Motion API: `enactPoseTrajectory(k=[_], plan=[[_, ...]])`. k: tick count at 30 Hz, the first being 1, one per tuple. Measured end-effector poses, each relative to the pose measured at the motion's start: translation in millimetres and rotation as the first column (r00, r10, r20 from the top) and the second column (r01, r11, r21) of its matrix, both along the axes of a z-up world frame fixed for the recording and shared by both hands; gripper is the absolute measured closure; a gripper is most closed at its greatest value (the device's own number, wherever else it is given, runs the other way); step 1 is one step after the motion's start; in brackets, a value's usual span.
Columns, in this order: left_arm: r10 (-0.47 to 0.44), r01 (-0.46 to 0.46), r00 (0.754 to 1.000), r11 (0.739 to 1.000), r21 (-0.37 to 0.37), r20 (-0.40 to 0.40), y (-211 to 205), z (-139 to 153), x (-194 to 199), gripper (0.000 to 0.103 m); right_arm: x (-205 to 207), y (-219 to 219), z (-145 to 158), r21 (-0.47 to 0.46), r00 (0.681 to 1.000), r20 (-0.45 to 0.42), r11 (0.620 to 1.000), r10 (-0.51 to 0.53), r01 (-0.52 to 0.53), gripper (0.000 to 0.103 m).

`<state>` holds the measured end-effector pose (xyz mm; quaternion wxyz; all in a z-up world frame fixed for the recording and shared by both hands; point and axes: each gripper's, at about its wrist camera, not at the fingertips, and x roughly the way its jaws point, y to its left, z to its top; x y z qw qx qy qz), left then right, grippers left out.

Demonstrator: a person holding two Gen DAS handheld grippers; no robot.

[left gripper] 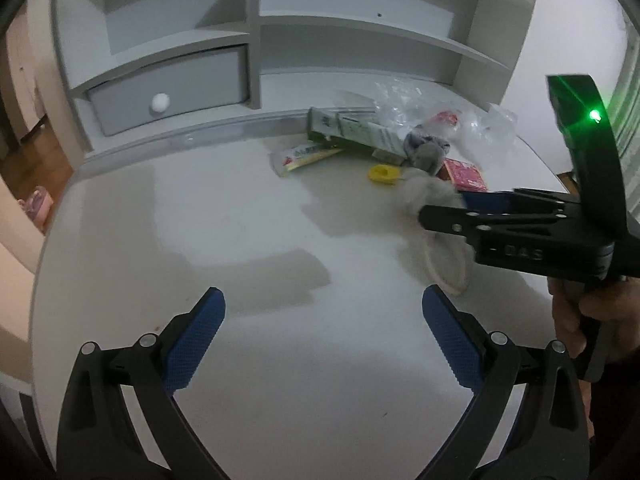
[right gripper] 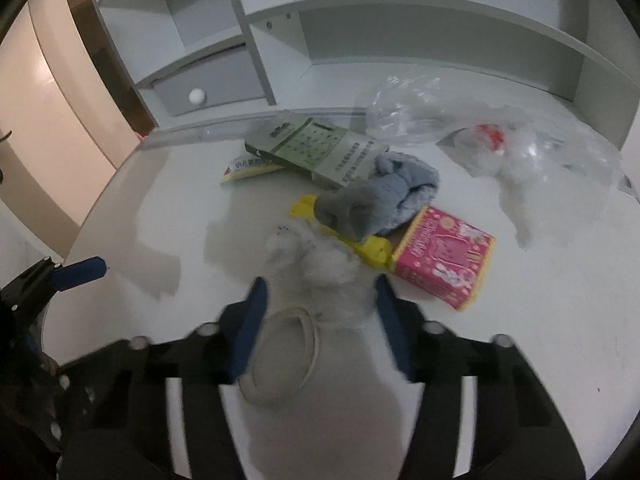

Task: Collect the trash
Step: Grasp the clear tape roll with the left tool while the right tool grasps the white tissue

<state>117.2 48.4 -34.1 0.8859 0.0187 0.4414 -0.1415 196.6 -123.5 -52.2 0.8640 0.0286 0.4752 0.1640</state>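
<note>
Grippers are both angled steeply down over the white bench [left gripper: 248, 208]. The left gripper [left gripper: 323, 334] is held wide, nothing between its blue pads, bare bench beneath it. The right gripper [right gripper: 318, 322] is seen from the side in the left wrist view, gripped by a hand [left gripper: 576, 312] at the right edge; its jaws are set narrower and flank a tuft of grey-white fluff [right gripper: 316, 264]. Whether the pads press on the fluff cannot be told, since the fingers are smeared by motion blur. A pale ring [right gripper: 280, 354] lies under the jaws, its near part covered by the left finger.

Trash is heaped at the back right of the bench, ahead of the right gripper. A green carton [right gripper: 316, 148] lies flat, its long axis running from back left to front right. A yellow wrapper [right gripper: 360, 240] is laid on the same diagonal, its middle hidden under a grey sock [right gripper: 400, 188]. A pink box [right gripper: 444, 256] rests beside the wrapper's near end, one corner turned toward the gripper. Clear plastic bags [right gripper: 500, 140] are crumpled behind; what they hold is hard to make out. A white sachet [right gripper: 244, 168] is partly covered by the carton
</note>
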Motion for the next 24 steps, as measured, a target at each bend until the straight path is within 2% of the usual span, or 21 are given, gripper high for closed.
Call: enactPoseTrajectory(k=[9,12,16,20,21,22,23,24], plan=[[-0.11,0.11,0.994,0.993,-0.035,-0.015,-37.8,-8.7,13.1,0.007,-17.8,-23.3,24.4,0.084,0.998,0.047,0.996,-0.038,0.034,0.075],[-0.133,0.133,0.991,0.991,-0.011,-0.003,-57.8,-12.4,14.8,0.007,-27.0,-39.6,33.7,0.099,0.995,0.061,0.993,-0.073,0.067,0.075],[-0.147,0.147,0.989,0.987,0.059,0.001,-79.1,-22.3,15.8,0.007,-38.3,-57.4,38.4,0.098,0.991,0.069,0.989,-0.118,0.111,0.075],[-0.156,0.156,0.988,0.985,0.072,-0.004,-88.2,-27.9,15.1,0.008,-53.0,-78.9,39.8,0.097,0.985,0.071,0.984,-0.159,0.152,0.075],[-0.152,0.152,0.988,0.986,0.071,-0.005,-89.1,-28.5,14.6,0.011,-56.4,-82.9,40.2,0.099,0.983,0.073,0.982,-0.166,0.159,0.075],[-0.146,0.145,0.989,0.986,0.076,0.002,-89.5,-28.3,13.8,0.018,-61.4,-88.6,41.3,0.102,0.981,0.076,0.98,-0.177,0.169,0.075],[-0.14,0.138,0.99,0.986,0.092,0.015,-90.9,-27.4,12.9,0.034,-66.9,-94.5,42.6,0.105,0.979,0.08,0.978,-0.188,0.18,0.075],[-0.139,0.135,0.99,0.984,0.118,0.027,-93.1,-26.1,11.6,0.043,-70.4,-98.3,43.0,0.107,0.977,0.082,0.976,-0.196,0.187,0.075]])
